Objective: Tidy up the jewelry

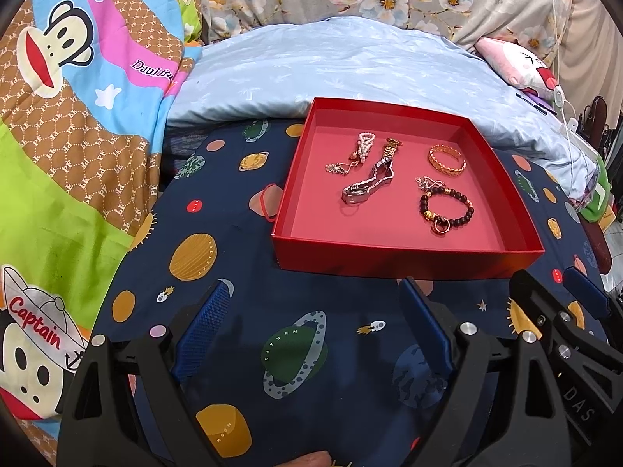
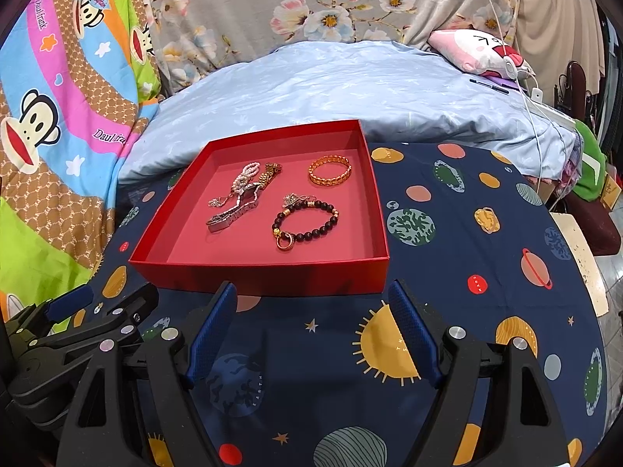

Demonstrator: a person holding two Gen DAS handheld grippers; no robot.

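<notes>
Both tools gape wide, left tool (image 1: 315, 334) and right tool (image 2: 313, 327) empty, just short of the shallow red cardboard tray (image 2: 272, 276) holding a gold woven bangle (image 2: 330, 170) and dark beaded bracelet (image 2: 305, 220).

A: What covers the foreground?
B: A navy planet-print sheet (image 2: 447, 233).
A: And behind?
B: A pale blue quilt (image 2: 331, 85) at centre, a floral cloth (image 2: 311, 0) along the top, a cartoon monkey blanket (image 1: 78, 116) at left.

Under me lies a navy sheet printed with planets (image 1: 249, 249). Behind it I see a pale blue quilt (image 2: 350, 85), with a pink cartoon pillow (image 2: 475, 52) at its far right, a monkey-print blanket (image 1: 78, 124) on my left and floral fabric (image 2: 311, 4) along the back.
</notes>
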